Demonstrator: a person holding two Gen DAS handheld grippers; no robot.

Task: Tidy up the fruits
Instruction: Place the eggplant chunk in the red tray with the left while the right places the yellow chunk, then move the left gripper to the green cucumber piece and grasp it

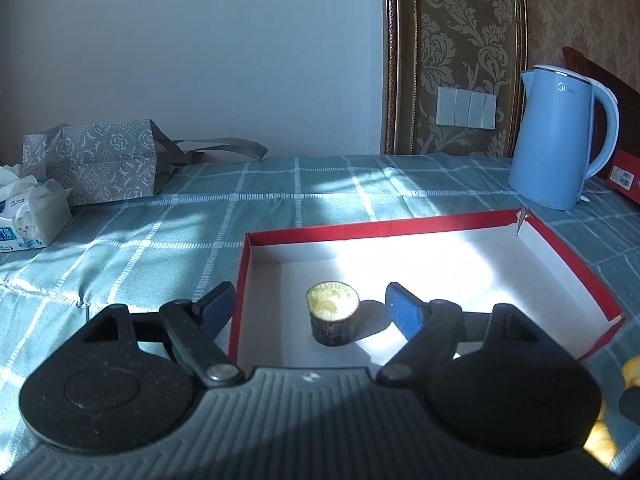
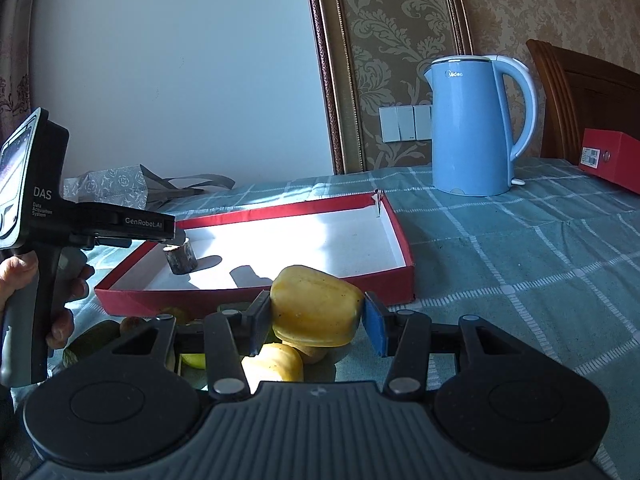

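A short cut piece [image 1: 333, 316] with dark skin and a pale yellow top stands upright in the shallow red box [image 1: 380, 226], whose inside is white. My left gripper [image 1: 309, 298] is open around the piece, one blue pad on each side, neither touching it. In the right wrist view the same piece [image 2: 182, 260] sits in the near left part of the box [image 2: 240, 294], under the left tool held by a hand [image 2: 60, 320]. My right gripper [image 2: 316, 312] is shut on a large yellow fruit [image 2: 312, 300], just in front of the box. More yellow, green and brown fruits [image 2: 276, 364] lie beneath it.
A blue kettle [image 2: 472, 128] stands behind the box on the checked teal cloth [image 2: 520, 264]. A grey patterned bag [image 1: 96, 160] and a tissue pack [image 1: 28, 216] lie at the far left. A small red carton [image 2: 612, 160] and a wooden chair back [image 2: 580, 92] are at the right.
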